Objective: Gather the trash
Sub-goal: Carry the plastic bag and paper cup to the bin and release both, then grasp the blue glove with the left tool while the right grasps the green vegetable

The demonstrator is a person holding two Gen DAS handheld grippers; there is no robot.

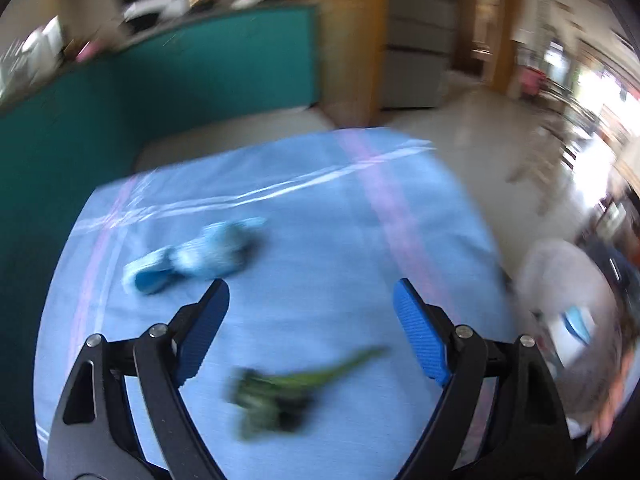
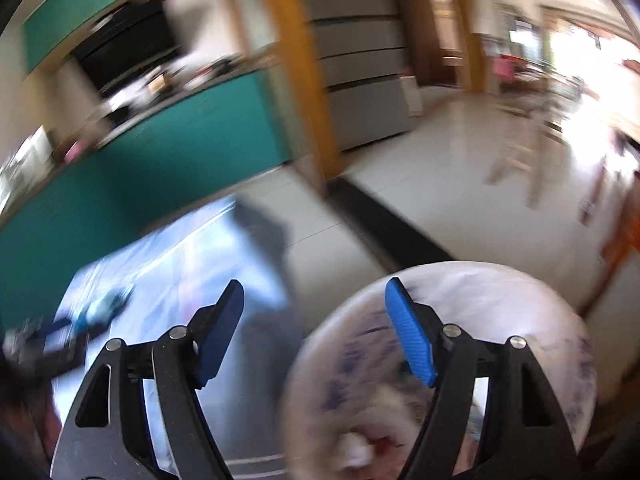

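Observation:
My left gripper (image 1: 311, 300) is open and empty above a light blue cloth (image 1: 320, 208) spread on the floor. A crumpled blue and white piece of trash (image 1: 200, 254) lies on the cloth ahead and left of the fingers. A green toy dinosaur (image 1: 280, 392) lies on the cloth between and below the fingers. My right gripper (image 2: 314, 300) is open and empty, over the rim of a round bin lined with a white bag (image 2: 480, 308), which holds crumpled paper (image 2: 356, 452). The bin also shows at the right of the left wrist view (image 1: 568, 292). Both views are blurred.
A teal partition (image 1: 160, 92) stands behind the cloth. A wooden post (image 2: 304, 80) rises at the middle. Pale tiled floor (image 2: 440, 168) runs to the right towards a wooden stool (image 2: 520, 152) and a bright doorway. A dark strip (image 2: 384, 216) crosses the floor.

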